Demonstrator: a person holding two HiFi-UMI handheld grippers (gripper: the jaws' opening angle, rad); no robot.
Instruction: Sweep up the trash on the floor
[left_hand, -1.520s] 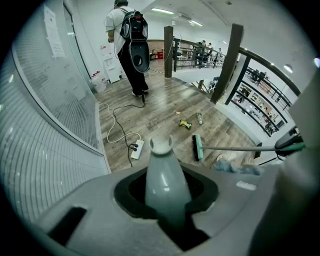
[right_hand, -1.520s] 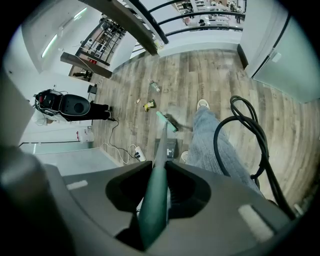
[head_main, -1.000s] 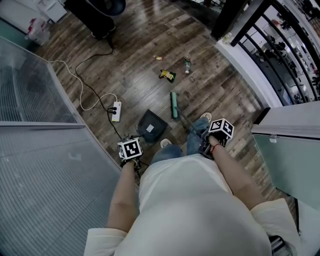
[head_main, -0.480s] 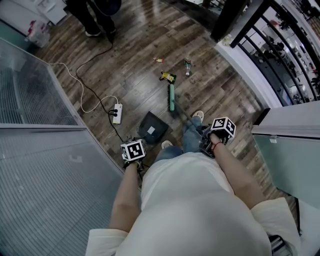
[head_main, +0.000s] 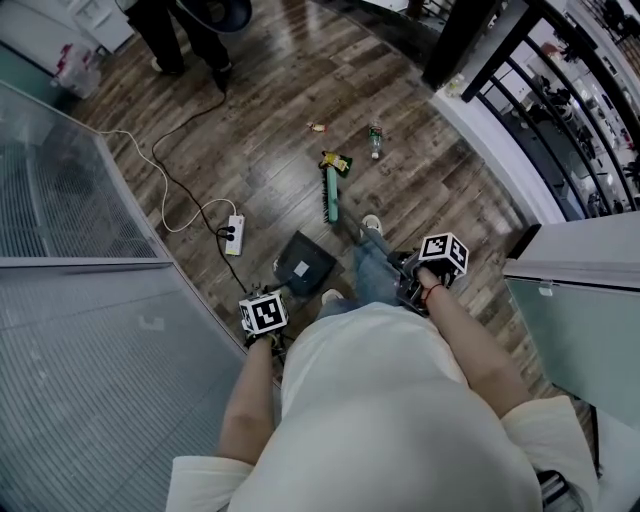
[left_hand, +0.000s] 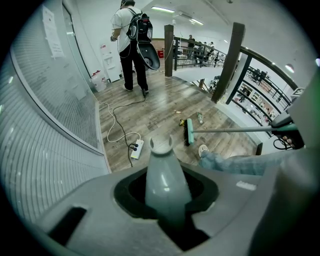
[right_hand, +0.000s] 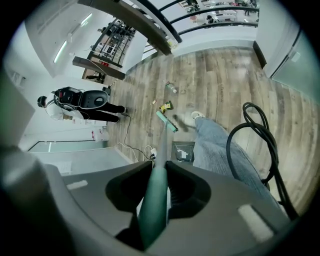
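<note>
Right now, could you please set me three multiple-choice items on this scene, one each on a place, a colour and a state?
1. Where is the broom head?
A. Inside the dustpan
B. Between the dustpan and the yellow wrapper
C. Under the dustpan

2. What colour is the broom head?
A. Red
B. White
C. Teal

3. What state is the right gripper in?
A. Shut on the broom handle
B. Open and empty
C. Shut on the yellow wrapper

Answers:
1 B, the head view shows it lying between the two.
2 C, it shows teal in every view.
3 A, the right gripper view shows the jaws closed on the teal handle.
</note>
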